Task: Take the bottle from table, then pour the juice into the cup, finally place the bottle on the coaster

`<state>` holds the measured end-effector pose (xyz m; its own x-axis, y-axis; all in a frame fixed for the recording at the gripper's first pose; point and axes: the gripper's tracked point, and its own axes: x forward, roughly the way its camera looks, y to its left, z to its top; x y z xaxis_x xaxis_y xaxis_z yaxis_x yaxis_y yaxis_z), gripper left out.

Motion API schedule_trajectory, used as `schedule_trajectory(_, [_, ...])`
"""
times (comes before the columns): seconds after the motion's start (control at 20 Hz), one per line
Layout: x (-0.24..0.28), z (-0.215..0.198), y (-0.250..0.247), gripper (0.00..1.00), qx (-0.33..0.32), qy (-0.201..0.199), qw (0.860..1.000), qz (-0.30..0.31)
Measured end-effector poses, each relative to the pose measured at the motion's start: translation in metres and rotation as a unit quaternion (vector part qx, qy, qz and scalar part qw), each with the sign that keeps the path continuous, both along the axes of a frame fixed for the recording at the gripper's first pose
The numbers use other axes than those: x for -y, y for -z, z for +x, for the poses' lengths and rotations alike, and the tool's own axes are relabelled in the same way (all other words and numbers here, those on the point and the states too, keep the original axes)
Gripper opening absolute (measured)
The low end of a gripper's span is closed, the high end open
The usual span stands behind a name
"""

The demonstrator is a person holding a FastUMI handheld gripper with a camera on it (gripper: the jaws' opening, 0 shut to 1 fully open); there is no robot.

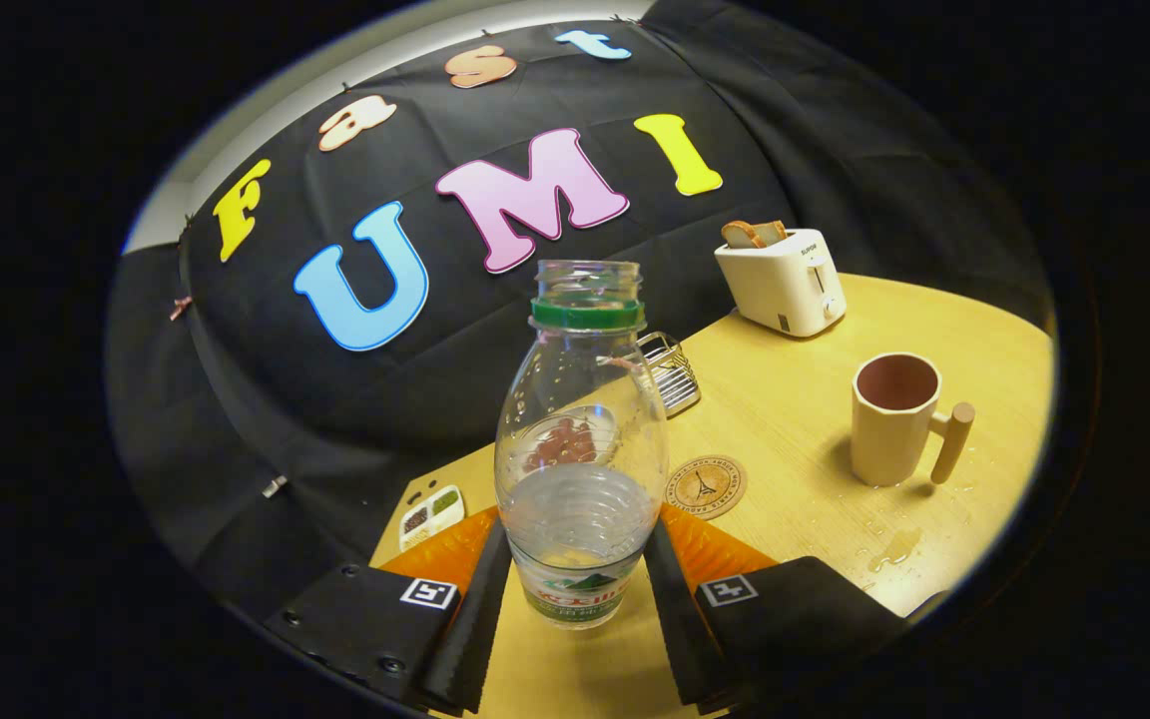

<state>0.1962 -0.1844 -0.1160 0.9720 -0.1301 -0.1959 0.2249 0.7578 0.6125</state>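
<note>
We see the gripper [580, 589] closed around the bottle [580, 449], one finger [480, 609] pressed on each side of its lower body at the label band. Both fingers run forward and converge toward the bottle. The bottle appears lifted, tilted slightly with the gripper, its open neck upward beyond the fingertips.

warm, even indoor light falls on the wooden surface [795, 419], bright enough to read grain. the cup [892, 419] throws a soft shadow toward nine o'clock, so light comes from about three o'clock. small glints sit on the clear bottle [580, 439] and on wet drops near five o'clock. fisheye bending curves the surface's far edge and tilts the toaster [783, 280]. the hand-held gripper [580, 609], its fingers pressed against both bottle sides, looks slightly soft.
</note>
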Motion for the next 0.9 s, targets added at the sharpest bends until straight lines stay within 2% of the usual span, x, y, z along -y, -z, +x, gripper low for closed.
schedule_trajectory(0.25, [0.021, -0.003, -0.003, 0.73, 0.007, -0.024, 0.997, 0.077])
schedule_trajectory(0.5, [0.058, -0.008, 0.000, 0.73, 0.027, -0.009, 0.986, 0.164])
schedule_trajectory(0.9, [0.097, -0.012, 0.030, 0.73, 0.007, 0.006, 0.973, 0.230])
